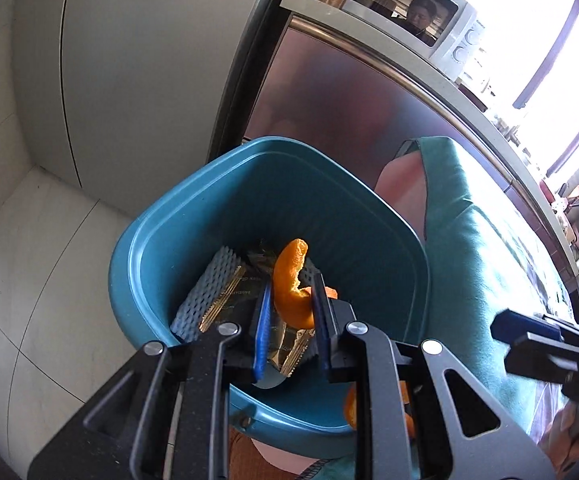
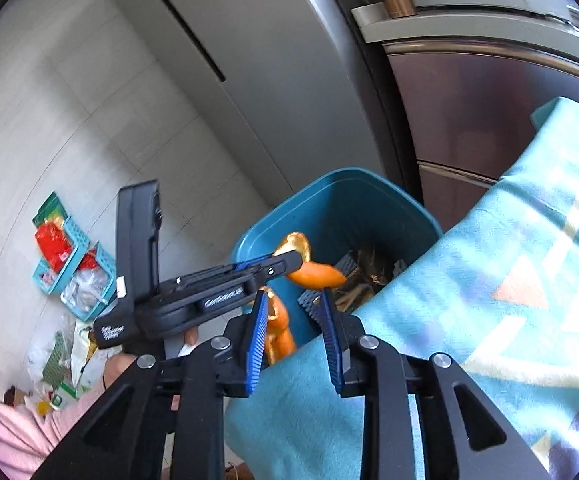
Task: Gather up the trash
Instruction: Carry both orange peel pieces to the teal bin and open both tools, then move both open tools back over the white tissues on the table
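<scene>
Drop step: your left hand-held gripper [image 1: 289, 316] pinches orange peel [image 1: 291, 284] over the blue bin [image 1: 193, 216]; right hand-held gripper [image 2: 295, 340] part-open, second peel [image 2: 279, 332] loose against one pad. Next, release both inside the rim

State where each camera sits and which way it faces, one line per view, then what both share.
Left wrist: rides the left gripper, facing steeply down into the teal plastic bin; its own jaws show, shut on a curled orange peel.
Right wrist: rides the right gripper, facing down toward the bin across a teal patterned blanket; its open jaws, the hand carrying the left gripper and a pink sleeve show.
Shared: bin, peel, blanket.
</scene>
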`<state>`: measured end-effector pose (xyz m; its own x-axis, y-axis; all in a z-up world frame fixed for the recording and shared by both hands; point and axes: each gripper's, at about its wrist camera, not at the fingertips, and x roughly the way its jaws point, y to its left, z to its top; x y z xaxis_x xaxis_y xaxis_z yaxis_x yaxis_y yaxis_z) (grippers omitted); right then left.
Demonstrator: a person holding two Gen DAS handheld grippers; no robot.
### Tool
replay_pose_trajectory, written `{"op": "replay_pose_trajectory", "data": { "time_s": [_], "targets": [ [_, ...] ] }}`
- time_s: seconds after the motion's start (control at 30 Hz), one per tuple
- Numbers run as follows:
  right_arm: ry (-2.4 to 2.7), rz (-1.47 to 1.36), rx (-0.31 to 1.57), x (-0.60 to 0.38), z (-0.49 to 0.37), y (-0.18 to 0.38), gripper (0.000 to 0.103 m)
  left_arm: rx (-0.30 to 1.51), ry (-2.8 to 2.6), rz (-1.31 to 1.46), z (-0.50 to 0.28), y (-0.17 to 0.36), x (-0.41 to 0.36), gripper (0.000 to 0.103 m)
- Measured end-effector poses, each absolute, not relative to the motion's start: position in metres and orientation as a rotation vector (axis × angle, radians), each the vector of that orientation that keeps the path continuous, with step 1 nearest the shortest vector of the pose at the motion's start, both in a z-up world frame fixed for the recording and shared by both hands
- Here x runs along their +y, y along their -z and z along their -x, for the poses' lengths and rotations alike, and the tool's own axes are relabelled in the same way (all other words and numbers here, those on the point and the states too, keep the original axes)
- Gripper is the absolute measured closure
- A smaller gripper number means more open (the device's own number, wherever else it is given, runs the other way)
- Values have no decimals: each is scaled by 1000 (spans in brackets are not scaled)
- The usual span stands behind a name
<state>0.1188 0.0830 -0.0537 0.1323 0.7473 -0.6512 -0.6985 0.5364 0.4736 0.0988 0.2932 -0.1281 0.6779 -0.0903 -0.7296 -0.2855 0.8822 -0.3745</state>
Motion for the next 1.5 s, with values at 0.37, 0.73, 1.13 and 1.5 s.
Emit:
{"op": "replay_pose_trajectory", "data": {
  "time_s": [0.37, 0.73, 1.13, 1.5],
  "targets": [
    [-1106, 15, 1073, 112, -118, 68, 74, 834, -122, 497, -108, 132, 296, 84],
    [-1061, -21, 1051, 114, -128, 65, 97, 813, -131, 501, -109, 125, 302, 82],
    [-959, -126, 1034, 99, -152, 62, 84, 821, -147, 410, -113, 112, 296, 60],
    [-978, -129, 877, 33, -120, 25, 72, 702, 19, 307, -95, 63, 246, 55]
  ]
}}
